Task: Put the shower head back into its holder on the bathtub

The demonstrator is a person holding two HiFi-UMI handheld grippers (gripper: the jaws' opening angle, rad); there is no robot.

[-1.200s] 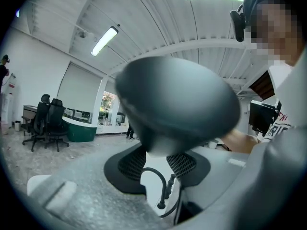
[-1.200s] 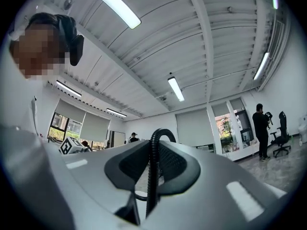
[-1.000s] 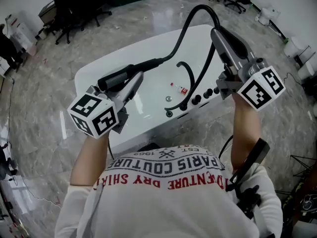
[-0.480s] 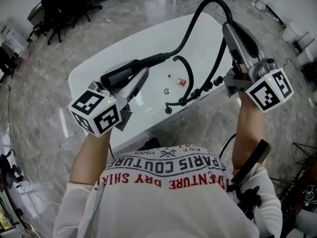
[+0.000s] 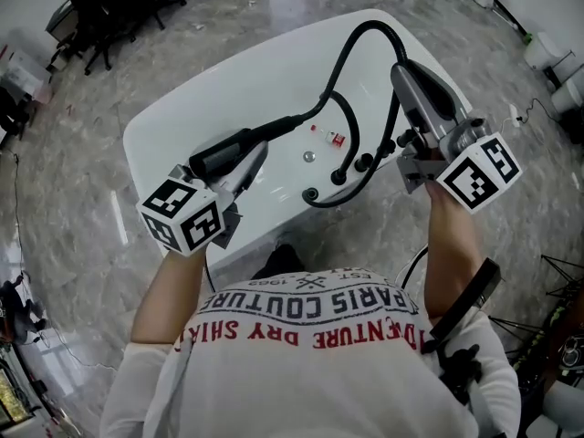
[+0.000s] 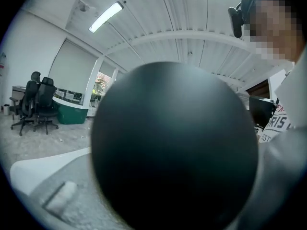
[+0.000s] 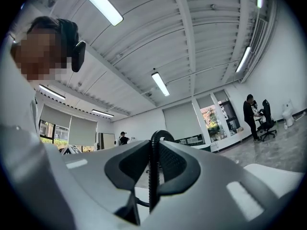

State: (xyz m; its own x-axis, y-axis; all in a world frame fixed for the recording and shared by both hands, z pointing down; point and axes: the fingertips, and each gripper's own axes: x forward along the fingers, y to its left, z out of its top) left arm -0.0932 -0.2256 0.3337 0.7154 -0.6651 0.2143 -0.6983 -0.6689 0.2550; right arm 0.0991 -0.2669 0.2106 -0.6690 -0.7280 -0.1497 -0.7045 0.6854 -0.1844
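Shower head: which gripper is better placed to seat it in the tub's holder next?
Probably the left gripper: its jaws clamp the shower head over the bathtub, so it can guide the head directly. The right gripper only grips the hose.

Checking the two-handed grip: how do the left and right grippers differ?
The left gripper clamps the shower head; the right gripper clamps its hose. In the head view, the left gripper slants right and the right gripper slants left. Both are shut on something.
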